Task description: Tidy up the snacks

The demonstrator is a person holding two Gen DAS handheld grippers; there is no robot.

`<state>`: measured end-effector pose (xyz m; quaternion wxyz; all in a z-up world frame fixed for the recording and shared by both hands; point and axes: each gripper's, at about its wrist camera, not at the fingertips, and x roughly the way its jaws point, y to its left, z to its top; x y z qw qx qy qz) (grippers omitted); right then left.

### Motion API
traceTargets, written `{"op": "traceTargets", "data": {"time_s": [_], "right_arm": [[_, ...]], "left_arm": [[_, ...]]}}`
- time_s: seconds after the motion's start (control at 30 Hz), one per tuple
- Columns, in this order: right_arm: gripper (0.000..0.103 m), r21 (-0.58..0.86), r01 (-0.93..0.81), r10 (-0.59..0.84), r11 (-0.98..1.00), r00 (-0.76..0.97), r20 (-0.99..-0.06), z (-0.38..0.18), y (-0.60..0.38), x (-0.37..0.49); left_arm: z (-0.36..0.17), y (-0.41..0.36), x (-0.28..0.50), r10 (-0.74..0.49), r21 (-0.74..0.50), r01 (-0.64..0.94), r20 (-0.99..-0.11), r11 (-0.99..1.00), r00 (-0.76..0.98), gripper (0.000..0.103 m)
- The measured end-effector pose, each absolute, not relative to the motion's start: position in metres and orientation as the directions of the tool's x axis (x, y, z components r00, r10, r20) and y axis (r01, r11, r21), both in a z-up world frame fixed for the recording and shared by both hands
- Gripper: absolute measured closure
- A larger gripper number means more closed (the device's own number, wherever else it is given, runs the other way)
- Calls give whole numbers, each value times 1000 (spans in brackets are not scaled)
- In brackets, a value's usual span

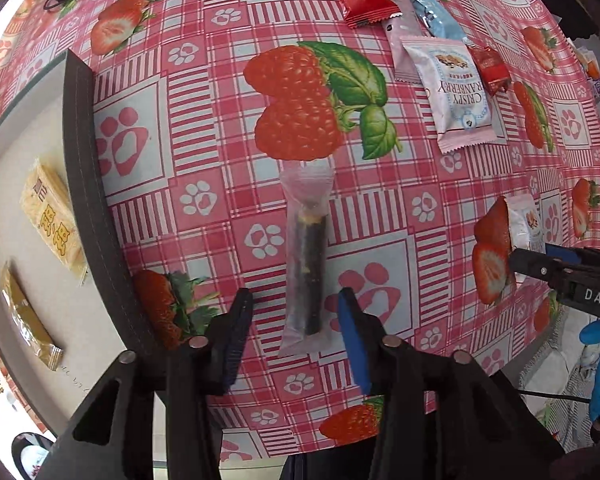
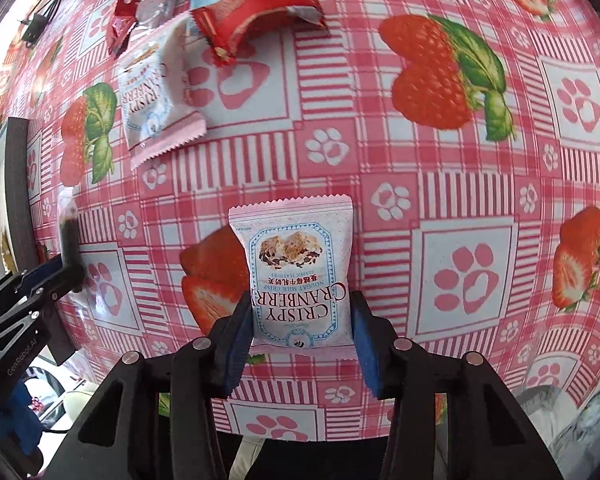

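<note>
Our right gripper [image 2: 300, 320] pinches the light, crinkly cranberry packet [image 2: 296, 276] by its edges (slippery film). Left gripper [image 1: 296, 312] hangs half-open astride the soft roll pouch [image 1: 305, 260]; take its stiff middle.

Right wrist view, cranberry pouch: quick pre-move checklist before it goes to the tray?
1. Crispy Cranberry pouch between the right gripper fingers: ok.
2. Pads pressing the pouch: ok, both touch its edges.
3. Pouch lifted off the tablecloth: cannot tell.
4. Left gripper free: ok, open astride the clear-wrapped dark stick, not gripping.
5. Room in the tray: ok, bare floor beside the yellow packet and olive packet.
6. Second Crispy Cranberry pouch untouched: ok.
</note>
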<state>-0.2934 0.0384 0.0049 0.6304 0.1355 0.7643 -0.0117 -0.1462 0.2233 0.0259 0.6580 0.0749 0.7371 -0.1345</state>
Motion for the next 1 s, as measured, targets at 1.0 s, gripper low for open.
{"op": "traceTargets", "data": {"time_s": [1.0], "right_arm": [[0,25,231,76,973,-215,-974,-18,75,-297]], "left_arm": [[-16,190,-165,60,2,401,-989,916,-132,0]]}}
